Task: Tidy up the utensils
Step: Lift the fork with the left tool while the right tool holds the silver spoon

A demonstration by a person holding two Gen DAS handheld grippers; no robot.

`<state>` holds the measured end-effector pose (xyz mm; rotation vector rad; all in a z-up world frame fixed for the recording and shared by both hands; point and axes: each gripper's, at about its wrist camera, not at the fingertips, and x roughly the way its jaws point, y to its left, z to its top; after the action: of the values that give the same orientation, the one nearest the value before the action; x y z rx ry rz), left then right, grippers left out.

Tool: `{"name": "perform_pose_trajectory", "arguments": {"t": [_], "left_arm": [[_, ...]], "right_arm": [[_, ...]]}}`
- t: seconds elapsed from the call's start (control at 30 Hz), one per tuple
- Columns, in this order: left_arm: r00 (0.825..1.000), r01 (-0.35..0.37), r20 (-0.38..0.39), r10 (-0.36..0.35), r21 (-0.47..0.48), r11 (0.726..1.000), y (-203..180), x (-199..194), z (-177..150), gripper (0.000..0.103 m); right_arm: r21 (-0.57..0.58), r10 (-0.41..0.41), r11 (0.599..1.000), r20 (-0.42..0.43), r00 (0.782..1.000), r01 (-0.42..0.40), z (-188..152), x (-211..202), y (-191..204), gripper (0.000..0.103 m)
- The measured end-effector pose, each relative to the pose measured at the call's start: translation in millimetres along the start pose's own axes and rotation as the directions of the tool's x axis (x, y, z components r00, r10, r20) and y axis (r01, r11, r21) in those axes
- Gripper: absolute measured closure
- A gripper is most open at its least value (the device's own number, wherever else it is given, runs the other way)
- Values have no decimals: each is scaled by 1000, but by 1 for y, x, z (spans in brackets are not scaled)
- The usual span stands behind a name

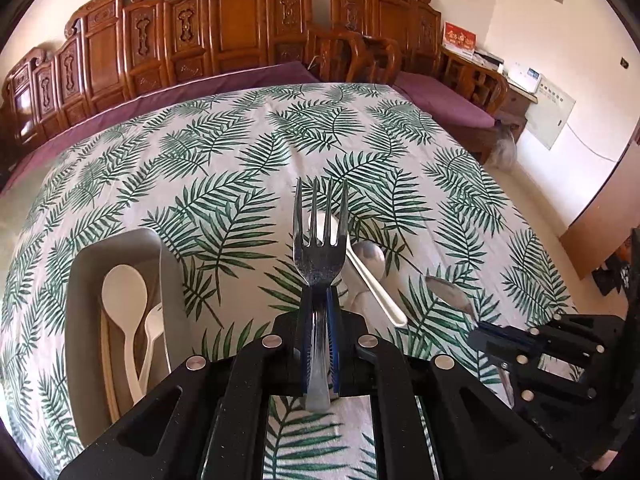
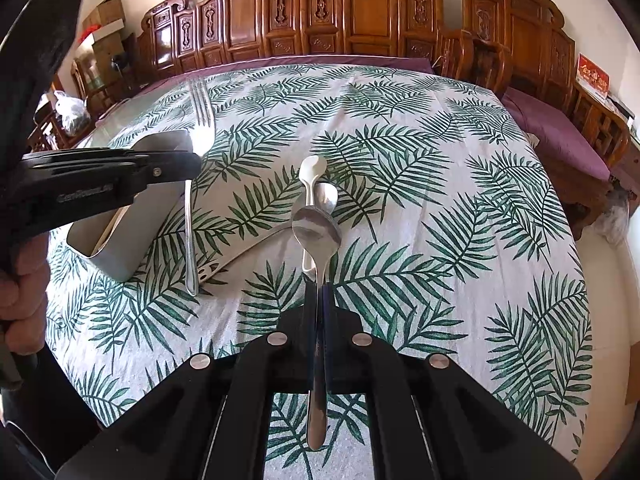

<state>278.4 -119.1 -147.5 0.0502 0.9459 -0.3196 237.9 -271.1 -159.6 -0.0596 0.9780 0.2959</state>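
My left gripper (image 1: 319, 300) has its jaws clenched on a metal fork (image 1: 319, 240), gripping it at the neck so the tines stand forward and up, with the handle running back between the fingers. My right gripper (image 2: 316, 296) is clamped the same way on a metal spoon (image 2: 316, 230), bowl out front and handle trailing back toward me. Both are lifted clear of the worktop (image 1: 240, 152), which wears a cloth printed with green fern leaves.

To the left of the fork in the left view sits a grey holder (image 1: 86, 280), an open box lying low on the cloth. Inside it I see a large white plastic spoon (image 1: 124, 300) and a smaller white one (image 1: 154, 328) just beside it, their handles crossing, and a pale slat along the near wall.

Beyond the fork, on the cloth, lie a white spoon (image 1: 376, 280) and another metal spoon (image 1: 370, 256), overlapping each other. In the right view these two rest straight ahead of the spoon I hold, the white one farther off, the metal one nearer.

Behind the worktop runs a carved wooden bench (image 2: 360, 20) with a purple cushion (image 2: 560, 136).
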Motion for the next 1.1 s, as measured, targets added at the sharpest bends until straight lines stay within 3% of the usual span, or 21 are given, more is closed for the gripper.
{"name": "perform_pose_trajectory", "arguments": {"t": [0.27,0.3,0.4,0.53,0.77,0.97,1.1], "left_arm": [[998,26,50,-25,-18,999,6,-18,-7,98],[998,25,65,-25,-13,1000,5,-22,-9,103],[994,12,110,-15,23,1000,0,-36,-13,103],[995,9,103,-14,50,999,-4,-34,-10,103],[999,34,3,-34,-1,999,10,3,2,103],[995,41,-91,-40,6,999,4,43,-9,99],[990,31,-135,-31,4,1000,0,68,-10,88]], "right_arm": [[-12,2,1000,15,1000,-2,0,-6,1,99],[-17,2,1000,19,1000,-2,1,-8,3,99],[-26,3,1000,27,1000,-2,2,-11,7,99],[-22,-2,1000,32,999,3,1,-14,8,99],[6,-10,1000,31,999,10,-7,-17,-5,99],[30,-5,1000,20,1000,5,-11,-12,-19,99],[40,4,999,18,1000,-5,-12,-8,-24,99]]}}
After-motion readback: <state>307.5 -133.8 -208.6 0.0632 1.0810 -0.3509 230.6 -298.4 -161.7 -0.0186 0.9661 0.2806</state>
